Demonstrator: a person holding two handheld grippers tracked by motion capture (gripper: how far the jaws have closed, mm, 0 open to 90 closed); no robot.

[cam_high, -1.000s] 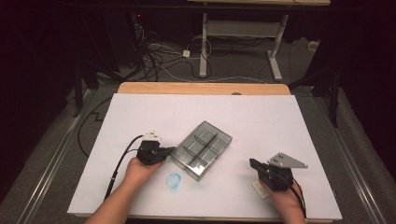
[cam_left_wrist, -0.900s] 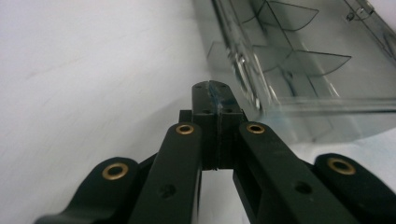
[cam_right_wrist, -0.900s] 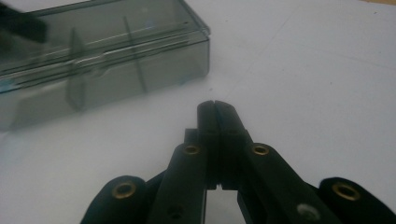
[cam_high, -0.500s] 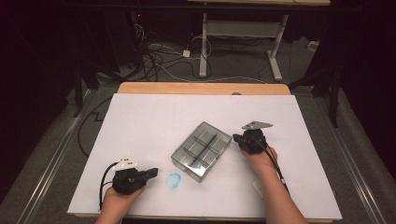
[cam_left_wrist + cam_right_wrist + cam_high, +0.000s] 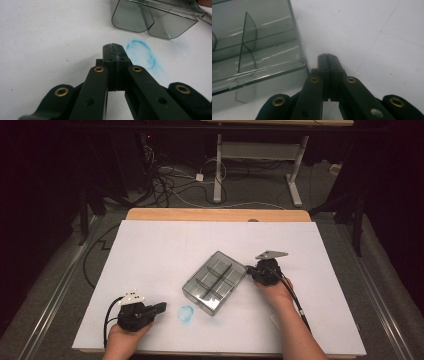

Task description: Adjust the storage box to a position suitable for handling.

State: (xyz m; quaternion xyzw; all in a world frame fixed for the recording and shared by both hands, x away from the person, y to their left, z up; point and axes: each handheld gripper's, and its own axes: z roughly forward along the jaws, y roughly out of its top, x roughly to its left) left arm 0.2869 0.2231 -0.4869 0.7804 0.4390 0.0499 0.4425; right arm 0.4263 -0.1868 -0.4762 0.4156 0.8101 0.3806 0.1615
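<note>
High cam looks fwd and down over the whole worktop (image 5: 150,250). Each gripper cam sits low, v. close, looking along its jaws; all share the divided box (image 5: 216,281) (image 5: 155,17) (image 5: 254,42) ahead.

Organiser tray (image 5: 216,281): smoky grey, see-thru plastic, darker grey dividers, pale glints on rim.
Table top (image 5: 165,245): white sheet, faint thin seam lines, few dark specks; far edge light wood, tan.
Smudge (image 5: 186,313): bright blue ring, paler powdery blue haze round it.
L gripper (image 5: 161,307): black jaws, brass-coloured rivets, white cap on top, black cable.
R gripper (image 5: 248,269): black, brass rivets, grey plate on top.
Floor (image 5: 75,270): grey; bkgd v. dark.
</note>
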